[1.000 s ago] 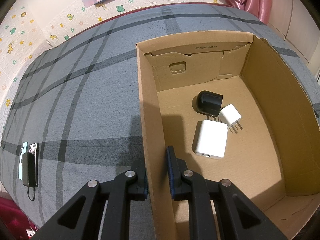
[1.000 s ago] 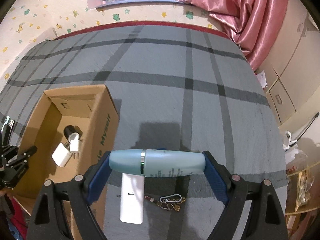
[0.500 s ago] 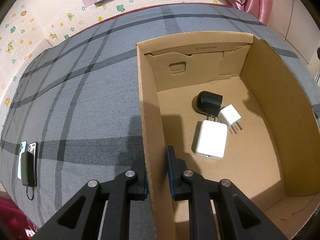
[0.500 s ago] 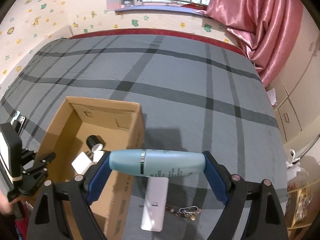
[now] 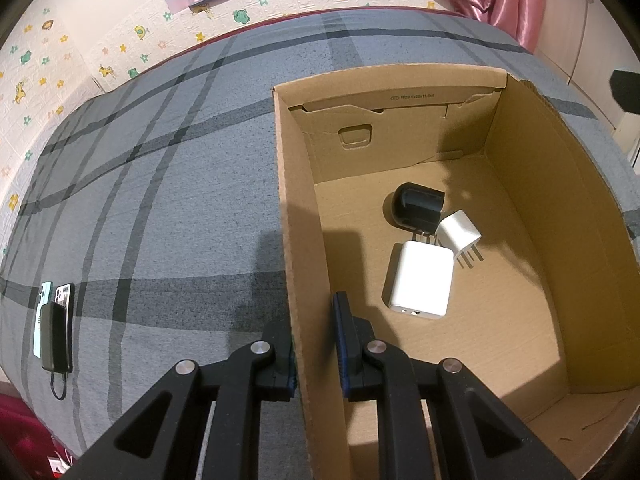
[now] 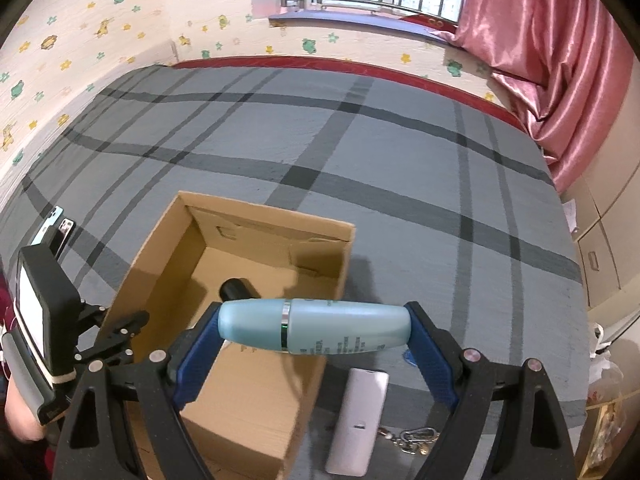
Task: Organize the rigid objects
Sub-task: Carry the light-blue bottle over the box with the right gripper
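Note:
My right gripper is shut on a pale blue bottle, held crosswise by its two ends, above the right wall of the open cardboard box. My left gripper is shut on the box's left wall, one finger outside and one inside; it also shows in the right wrist view. In the box lie a black charger, a small white plug and a larger white charger.
The box stands on a bed with a grey plaid cover. A white remote and a key ring lie right of the box. Two phones and a black power bank lie at the left. Pink curtain at the far right.
My right gripper has carried the bottle left and up, from beside the box to over its right wall. The left gripper still clamps the box wall.

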Motion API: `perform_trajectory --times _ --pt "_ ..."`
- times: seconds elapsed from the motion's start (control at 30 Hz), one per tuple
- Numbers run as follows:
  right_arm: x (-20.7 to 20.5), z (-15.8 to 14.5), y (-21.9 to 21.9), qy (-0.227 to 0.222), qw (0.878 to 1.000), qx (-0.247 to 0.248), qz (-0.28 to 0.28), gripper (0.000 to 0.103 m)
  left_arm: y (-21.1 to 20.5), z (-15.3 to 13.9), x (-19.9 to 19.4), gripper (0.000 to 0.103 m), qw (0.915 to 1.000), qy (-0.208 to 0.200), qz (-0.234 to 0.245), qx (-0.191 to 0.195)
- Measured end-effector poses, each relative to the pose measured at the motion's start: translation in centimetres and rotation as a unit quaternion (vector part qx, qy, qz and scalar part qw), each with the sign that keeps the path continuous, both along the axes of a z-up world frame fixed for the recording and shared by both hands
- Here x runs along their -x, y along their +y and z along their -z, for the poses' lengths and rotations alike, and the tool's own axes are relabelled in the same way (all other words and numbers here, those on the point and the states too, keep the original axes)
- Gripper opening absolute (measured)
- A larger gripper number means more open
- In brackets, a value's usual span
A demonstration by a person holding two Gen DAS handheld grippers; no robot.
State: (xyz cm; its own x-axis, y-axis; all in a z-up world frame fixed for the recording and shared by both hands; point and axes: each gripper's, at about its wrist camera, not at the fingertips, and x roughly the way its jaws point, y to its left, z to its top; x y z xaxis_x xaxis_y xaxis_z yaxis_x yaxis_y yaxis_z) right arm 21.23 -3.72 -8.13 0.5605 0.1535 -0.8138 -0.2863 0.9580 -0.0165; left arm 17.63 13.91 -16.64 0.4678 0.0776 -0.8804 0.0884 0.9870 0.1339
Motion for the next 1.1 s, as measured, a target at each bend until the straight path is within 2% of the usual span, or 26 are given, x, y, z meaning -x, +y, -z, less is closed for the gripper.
perform_trajectory --times 0.67,1.1 --pt "-2.1 5.1 6.1 0.044 0.998 0.02 -0.043 0.09 0.4 0.0 0.0 0.016 1.0 0.0 0.001 0.009" --pt "-4.0 8.9 7.8 0.084 0.995 0.031 -0.046 0.09 0.4 0.2 -0.1 0.016 1.0 0.0 0.001 0.005"
